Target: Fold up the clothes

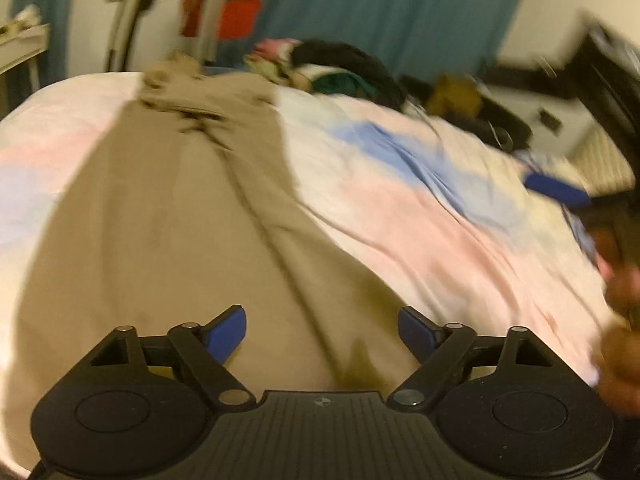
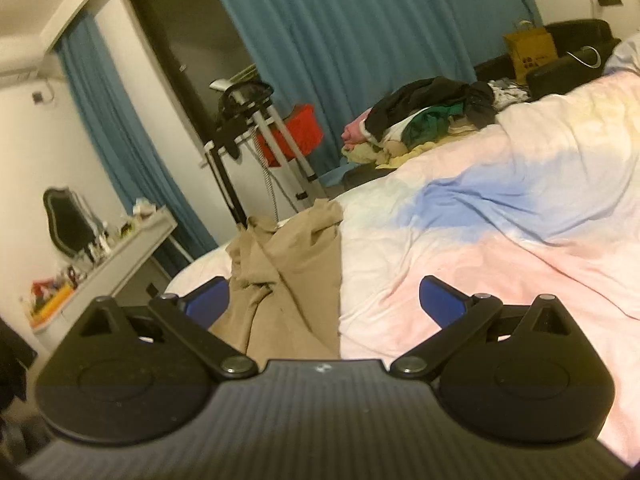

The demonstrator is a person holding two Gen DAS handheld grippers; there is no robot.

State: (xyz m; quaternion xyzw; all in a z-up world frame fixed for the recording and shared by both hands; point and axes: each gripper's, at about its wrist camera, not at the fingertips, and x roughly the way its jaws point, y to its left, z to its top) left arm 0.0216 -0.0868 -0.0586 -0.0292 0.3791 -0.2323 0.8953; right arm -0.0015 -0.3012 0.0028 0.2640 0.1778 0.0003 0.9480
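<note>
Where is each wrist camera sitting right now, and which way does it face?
Left wrist: on the open left gripper, angled down at beige trousers on the pastel duvet; a hand at right.
Right wrist: on the open right gripper, facing across the bed to teal curtains.
Shared: trousers, duvet, clothes pile.

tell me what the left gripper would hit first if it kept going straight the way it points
Most likely the tan garment. The left gripper is open, nothing between its pads, angled down at that cloth spread on the bedcover. The frame is blurred, so depth is uncertain.
</note>
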